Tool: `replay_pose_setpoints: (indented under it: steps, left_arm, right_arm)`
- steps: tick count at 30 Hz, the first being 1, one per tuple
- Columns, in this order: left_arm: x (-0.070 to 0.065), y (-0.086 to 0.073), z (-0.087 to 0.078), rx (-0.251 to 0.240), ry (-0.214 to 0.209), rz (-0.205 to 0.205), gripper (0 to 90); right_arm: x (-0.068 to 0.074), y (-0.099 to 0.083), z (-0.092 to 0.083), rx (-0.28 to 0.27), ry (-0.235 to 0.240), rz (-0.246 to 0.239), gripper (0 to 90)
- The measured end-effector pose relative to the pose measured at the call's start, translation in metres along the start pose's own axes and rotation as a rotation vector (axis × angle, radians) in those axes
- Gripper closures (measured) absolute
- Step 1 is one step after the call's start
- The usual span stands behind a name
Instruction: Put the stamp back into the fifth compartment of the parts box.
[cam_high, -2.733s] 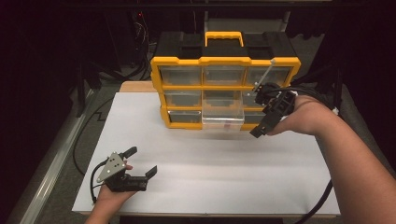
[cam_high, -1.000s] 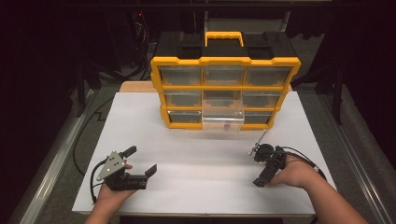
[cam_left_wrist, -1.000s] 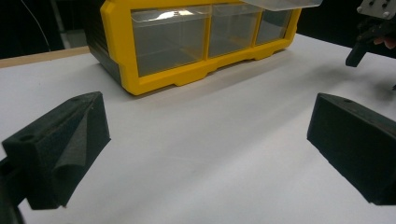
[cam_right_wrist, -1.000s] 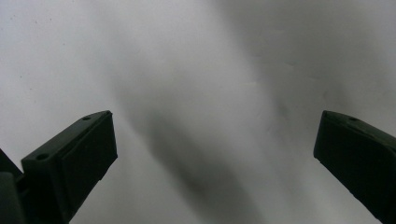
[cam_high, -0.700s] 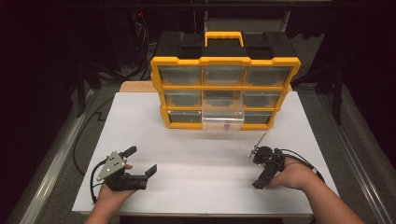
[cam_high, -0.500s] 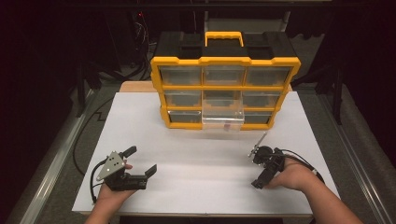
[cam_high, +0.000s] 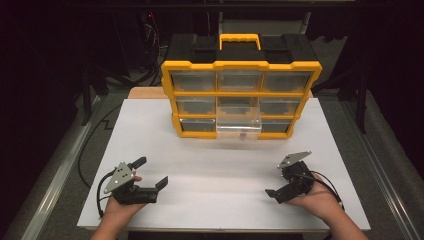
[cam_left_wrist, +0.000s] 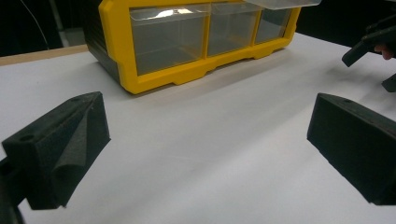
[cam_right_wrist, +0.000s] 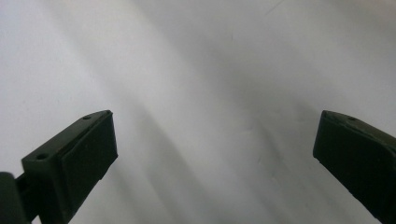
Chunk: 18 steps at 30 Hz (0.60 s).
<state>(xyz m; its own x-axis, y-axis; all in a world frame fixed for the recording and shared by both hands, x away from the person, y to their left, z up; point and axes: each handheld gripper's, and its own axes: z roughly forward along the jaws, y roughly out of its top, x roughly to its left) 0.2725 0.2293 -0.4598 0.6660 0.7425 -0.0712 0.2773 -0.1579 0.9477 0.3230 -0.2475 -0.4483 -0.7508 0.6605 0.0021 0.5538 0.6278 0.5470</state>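
A yellow and black drawer organizer with clear drawers stands at the back middle of the white table. Its bottom middle drawer is pulled out, and a small dark item lies inside. My left gripper rests at the front left, open and holding nothing. In the left gripper view, the left gripper faces the organizer, with the right gripper far off. My right gripper rests at the front right, open. In the right gripper view, the right gripper has bare table between its jaws.
A wooden board edge shows behind the table at the left. Black cables trail off the left side over a metal rail. Dark floor and stands surround the table.
My right gripper came away from the organizer's right side and dropped to the table's front right, then crept slightly left. The left gripper has stayed put.
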Motion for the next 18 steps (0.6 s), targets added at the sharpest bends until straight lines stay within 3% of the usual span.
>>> replay_pose_setpoints:
  steps: [12,18]
  left_arm:
    - [0.002,0.001,-0.001,0.005,0.0,-0.016,0.4]
    - [0.001,0.001,0.0,0.01,0.001,-0.015,0.4]
  right_arm:
    - [0.016,-0.015,0.0,-0.293,-0.018,0.074,0.0]
    - [0.017,-0.021,-0.014,-0.459,-0.074,0.115,0.1]
